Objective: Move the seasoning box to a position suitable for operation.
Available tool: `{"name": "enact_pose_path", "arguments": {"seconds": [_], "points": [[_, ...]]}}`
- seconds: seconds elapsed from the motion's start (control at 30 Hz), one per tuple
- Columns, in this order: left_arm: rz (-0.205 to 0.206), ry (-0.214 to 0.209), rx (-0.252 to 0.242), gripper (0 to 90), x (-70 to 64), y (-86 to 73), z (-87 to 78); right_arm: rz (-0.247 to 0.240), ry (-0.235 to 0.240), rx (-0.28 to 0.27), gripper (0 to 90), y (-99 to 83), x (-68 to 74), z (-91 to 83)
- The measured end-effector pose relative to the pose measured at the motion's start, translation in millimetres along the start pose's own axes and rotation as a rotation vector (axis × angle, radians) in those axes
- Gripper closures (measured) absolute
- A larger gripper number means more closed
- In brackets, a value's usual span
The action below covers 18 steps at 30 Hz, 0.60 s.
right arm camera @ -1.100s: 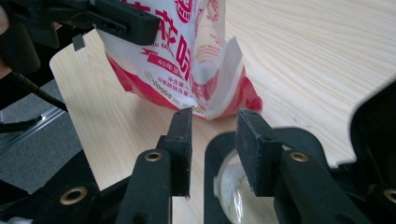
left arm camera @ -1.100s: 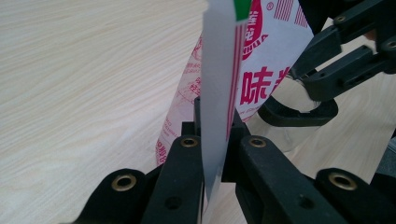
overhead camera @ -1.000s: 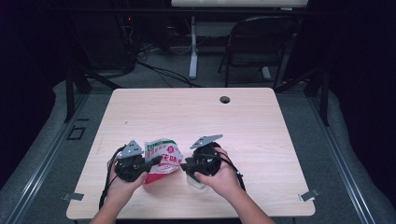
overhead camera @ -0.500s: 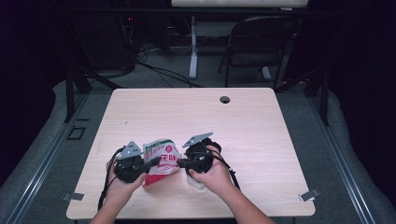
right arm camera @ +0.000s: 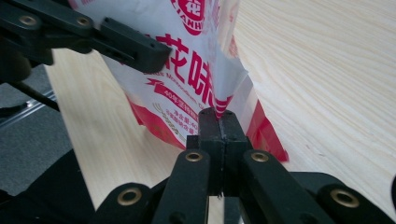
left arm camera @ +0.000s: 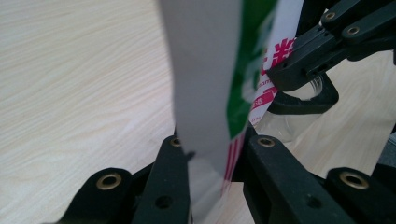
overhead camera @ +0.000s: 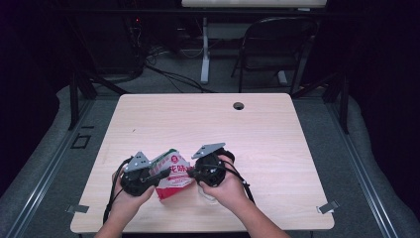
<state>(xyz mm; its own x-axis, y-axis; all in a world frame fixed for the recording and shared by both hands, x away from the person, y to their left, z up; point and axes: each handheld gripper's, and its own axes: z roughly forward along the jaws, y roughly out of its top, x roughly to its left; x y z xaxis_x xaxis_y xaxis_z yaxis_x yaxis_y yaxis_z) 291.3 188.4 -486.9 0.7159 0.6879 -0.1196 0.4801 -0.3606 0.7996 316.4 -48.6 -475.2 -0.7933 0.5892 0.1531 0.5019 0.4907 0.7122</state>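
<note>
A white, red and green snack bag (overhead camera: pixel 173 173) is held up off the light wooden table (overhead camera: pixel 208 124) near its front edge, between my two grippers. My left gripper (overhead camera: pixel 157 176) is shut on the bag's left edge; in the left gripper view the bag (left arm camera: pixel 210 70) rises from between its jaws (left arm camera: pixel 215 140). My right gripper (overhead camera: pixel 190 172) pinches the bag's right side, its jaws (right arm camera: pixel 217 114) pressed together on a fold of the bag (right arm camera: pixel 187 60). A clear container (overhead camera: pixel 208 192) stands under the right hand and appears as clear container (left arm camera: pixel 299 119) behind the right gripper (left arm camera: pixel 322 42).
A round cable hole (overhead camera: pixel 238 105) sits near the table's far edge. Beyond the table stand a dark folding chair (overhead camera: pixel 277 44) and a white desk leg (overhead camera: pixel 204 54), with cables on the floor. Metal clips (overhead camera: pixel 327 207) are at the front corners.
The right gripper has shifted slightly left, closer to the bag and the left gripper. The bag stays held between both.
</note>
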Motion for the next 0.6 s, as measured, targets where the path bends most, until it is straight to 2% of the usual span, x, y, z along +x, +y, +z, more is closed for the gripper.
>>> {"name": "enact_pose_path", "arguments": {"seconds": [0.07, 0.13, 0.17, 0.27, 0.33, 0.4, 0.5, 0.53, 0.6], "points": [[0.005, -0.015, 0.010, 81.3, 0.7, -4.3, 0.4, -0.003, 0.009, 0.000, 90.0, -2.2, 2.0, -0.2], [0.005, -0.011, 0.012, 80.0, 0.5, -6.4, 0.7, 0.000, 0.016, 0.013, 90.0, -3.7, 1.2, 0.9], [0.005, -0.013, 0.016, 78.8, 0.6, -7.3, 0.5, 0.008, 0.016, 0.030, 90.0, -6.2, -0.2, 2.6], [0.005, -0.029, 0.011, 74.6, 1.8, -10.1, -0.4, 0.043, 0.051, 0.013, 90.0, -10.7, -5.6, 1.4], [-0.009, -0.051, 0.020, 69.4, 2.7, -11.3, 0.2, 0.043, 0.051, 0.015, 90.0, -11.5, -6.5, 0.2], [-0.005, -0.065, 0.019, 63.0, 2.4, -15.7, 2.1, 0.038, 0.044, 0.014, 90.0, -12.1, -4.6, 0.2], [-0.003, -0.062, 0.018, 60.7, 3.0, -18.9, 3.2, 0.035, 0.042, 0.014, 90.0, -12.5, -4.0, 0.0], [-0.019, -0.066, 0.014, 59.6, 3.5, -21.5, 4.1, 0.034, 0.043, 0.012, 90.0, -12.8, -4.1, 0.0], [-0.023, -0.074, 0.018, 55.6, 4.5, -23.8, 5.7, 0.040, 0.046, 0.005, 90.0, -14.5, -3.4, -0.2]]}}
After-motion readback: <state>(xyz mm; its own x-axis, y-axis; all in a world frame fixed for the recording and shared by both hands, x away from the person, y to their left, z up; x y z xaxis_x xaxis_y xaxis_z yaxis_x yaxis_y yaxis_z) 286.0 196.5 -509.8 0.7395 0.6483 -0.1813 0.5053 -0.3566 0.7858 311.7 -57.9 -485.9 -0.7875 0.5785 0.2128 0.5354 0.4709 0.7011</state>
